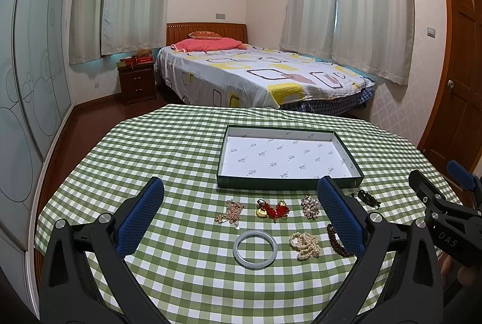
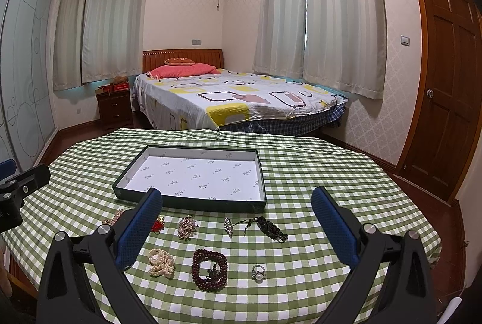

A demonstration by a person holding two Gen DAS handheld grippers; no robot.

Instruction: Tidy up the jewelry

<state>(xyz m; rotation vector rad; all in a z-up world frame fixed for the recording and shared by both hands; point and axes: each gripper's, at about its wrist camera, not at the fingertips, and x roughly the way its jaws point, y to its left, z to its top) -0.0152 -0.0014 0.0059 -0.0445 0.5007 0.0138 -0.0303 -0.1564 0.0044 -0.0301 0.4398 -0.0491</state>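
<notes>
Left gripper [image 1: 241, 218] and right gripper [image 2: 236, 224] nearest, both jaws wide apart, holding nothing, above checked tablecloth [image 1: 180, 149].
Jewelry in 2 rows near the box [image 1: 289, 173]: pale bangle [image 1: 255, 247], pearl strands [image 2: 161, 262], brown beads [image 2: 210, 269], ring [image 2: 258, 272].

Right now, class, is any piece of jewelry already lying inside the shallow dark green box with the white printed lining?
No: the shallow dark green box shows only its bare white lining, while the pale jade bangle and white pearl strand lie on the checkered tablecloth.
</notes>
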